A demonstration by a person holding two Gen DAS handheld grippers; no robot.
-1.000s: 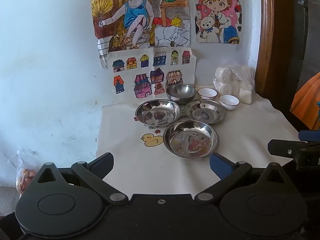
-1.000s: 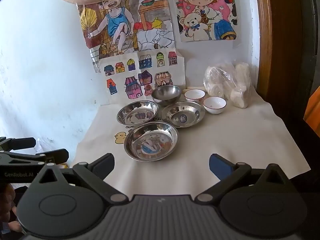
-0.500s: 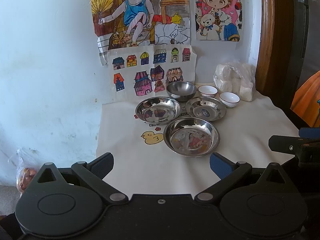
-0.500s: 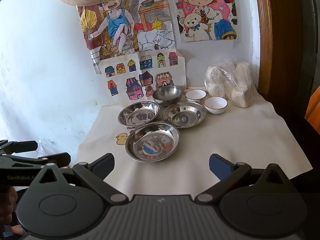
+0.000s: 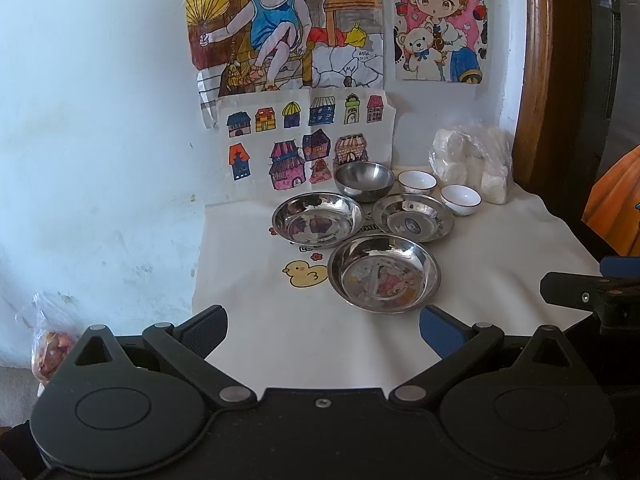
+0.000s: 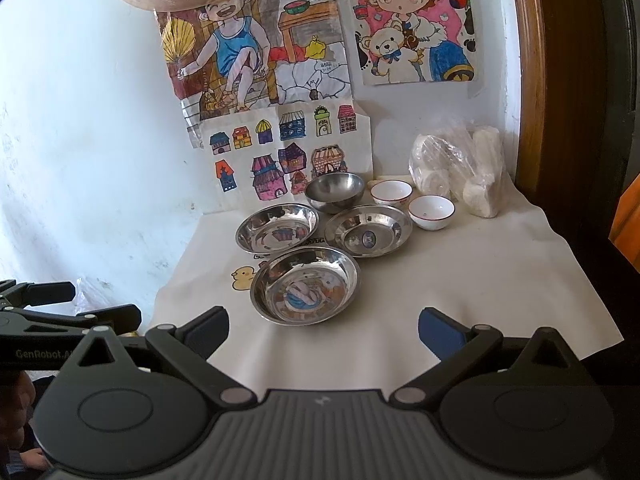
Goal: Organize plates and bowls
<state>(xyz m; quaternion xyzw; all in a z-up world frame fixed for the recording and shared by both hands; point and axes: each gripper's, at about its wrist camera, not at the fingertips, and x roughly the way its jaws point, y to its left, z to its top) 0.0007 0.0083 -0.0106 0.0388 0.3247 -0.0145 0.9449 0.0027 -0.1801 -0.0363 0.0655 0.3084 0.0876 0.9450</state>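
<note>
Left gripper [image 5: 322, 326] was held level, pointing forward, jaws spread wide, nothing between the blue pads [image 5: 438, 334]. Right gripper [image 6: 323, 328] was in the same pose, jaws wide apart and empty, blue pads [image 6: 440, 334] showing. Each gripper appeared side-on at the edge of the other's view. Part of a hand [image 6: 18, 412] showed at the lower left of the right wrist view.

Both grippers: black linkage arms w/ silver pivot screws, round discs, blue-padded fingers [image 5: 438, 330]; "GenRobot.AI" marking.
</note>
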